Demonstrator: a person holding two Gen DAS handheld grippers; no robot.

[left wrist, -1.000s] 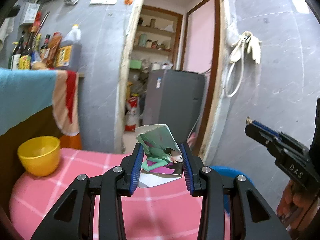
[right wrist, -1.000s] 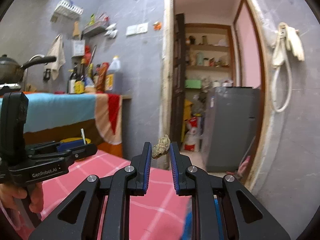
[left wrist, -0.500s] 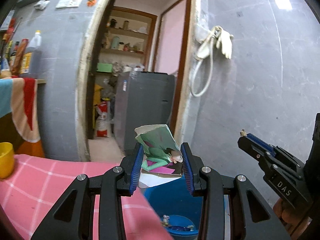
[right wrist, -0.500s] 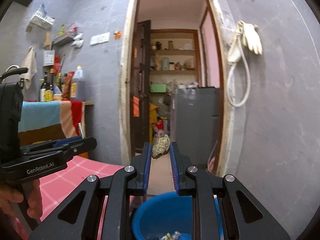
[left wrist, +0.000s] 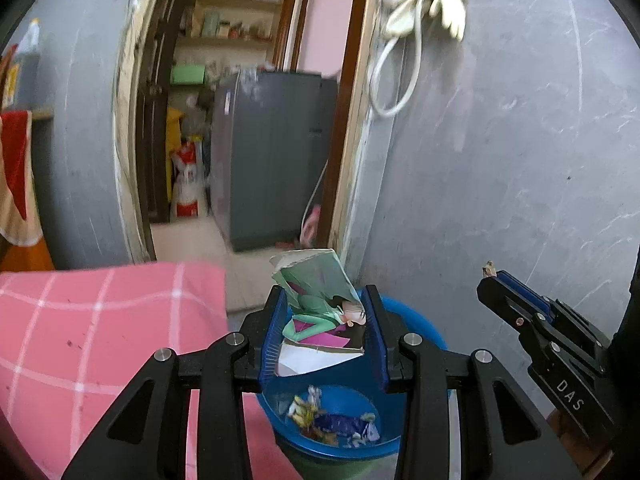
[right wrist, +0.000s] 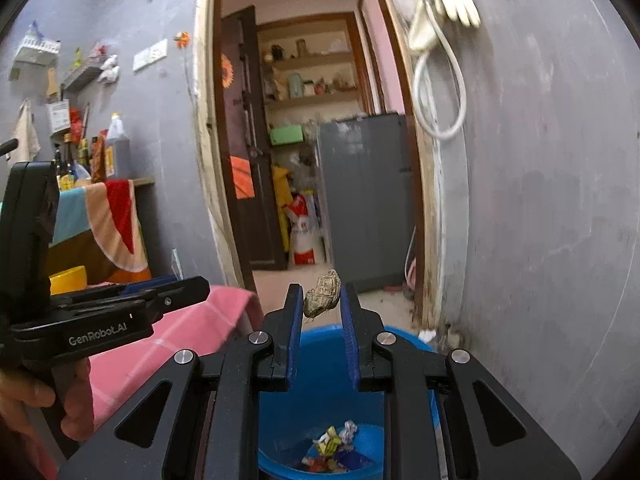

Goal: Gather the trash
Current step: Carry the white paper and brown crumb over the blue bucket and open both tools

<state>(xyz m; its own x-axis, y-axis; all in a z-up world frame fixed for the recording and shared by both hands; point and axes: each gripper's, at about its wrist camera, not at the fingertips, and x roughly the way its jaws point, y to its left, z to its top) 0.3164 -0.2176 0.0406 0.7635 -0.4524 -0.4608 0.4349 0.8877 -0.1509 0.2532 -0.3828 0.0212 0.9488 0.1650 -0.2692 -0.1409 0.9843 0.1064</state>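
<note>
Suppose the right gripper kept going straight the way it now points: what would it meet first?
Probably nothing nearby: the right gripper, holding a peanut shell, points over the blue bucket toward the open doorway. Depth is unclear.

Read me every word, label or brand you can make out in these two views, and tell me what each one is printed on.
"GenRobot.AI": on the left gripper body, seen from the right wrist.
"DAS": on the right gripper body, seen from the left wrist.
Printed wrapper in the left gripper: a picture, no readable words.
Bottle labels and the wall notice: too small and blurred to read.
</note>
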